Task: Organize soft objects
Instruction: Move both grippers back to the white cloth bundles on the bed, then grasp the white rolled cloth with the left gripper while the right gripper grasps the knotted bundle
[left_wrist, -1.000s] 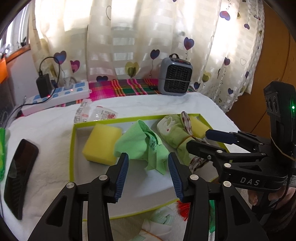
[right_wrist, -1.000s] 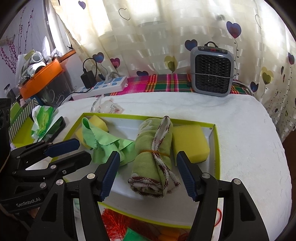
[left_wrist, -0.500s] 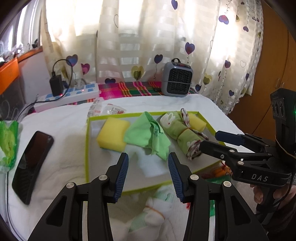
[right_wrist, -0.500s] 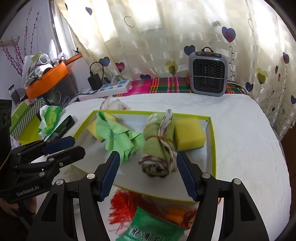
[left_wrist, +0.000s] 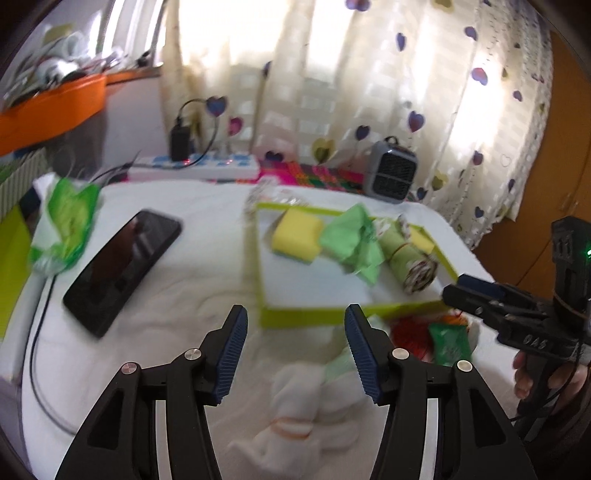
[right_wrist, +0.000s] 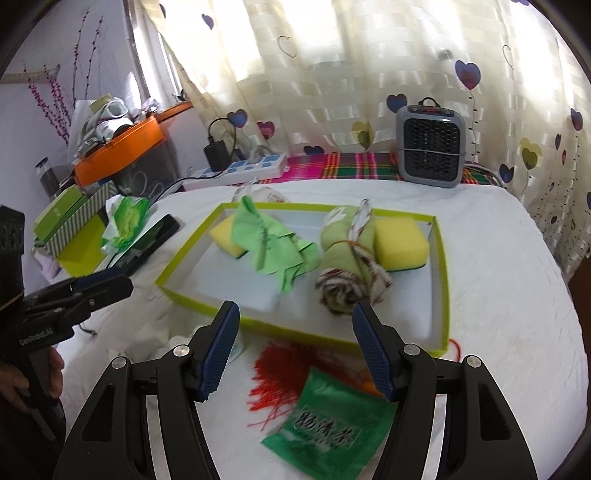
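A lime-edged tray (right_wrist: 441, 295) on the white bed holds two yellow sponges (right_wrist: 400, 238), a crumpled green cloth (right_wrist: 275, 243) and a rolled green towel (right_wrist: 347, 273). The tray also shows in the left wrist view (left_wrist: 306, 315). A white rolled sock-like cloth (left_wrist: 314, 410) lies on the bed in front of the tray, just beyond my open, empty left gripper (left_wrist: 293, 350). My right gripper (right_wrist: 295, 349) is open and empty, above red threads (right_wrist: 275, 376) and a green packet (right_wrist: 332, 432) near the tray's front edge.
A black phone (left_wrist: 122, 266) and a green wipes pack (left_wrist: 64, 225) lie left of the tray. A power strip (right_wrist: 240, 170) and small grey heater (right_wrist: 430, 144) stand at the back by the curtain. An orange bin (right_wrist: 118, 151) sits far left.
Both grippers have pulled back from the tray toward the bed's front. The left one swung left and now has the white cloth before it; the right one now looks over the threads and packet.
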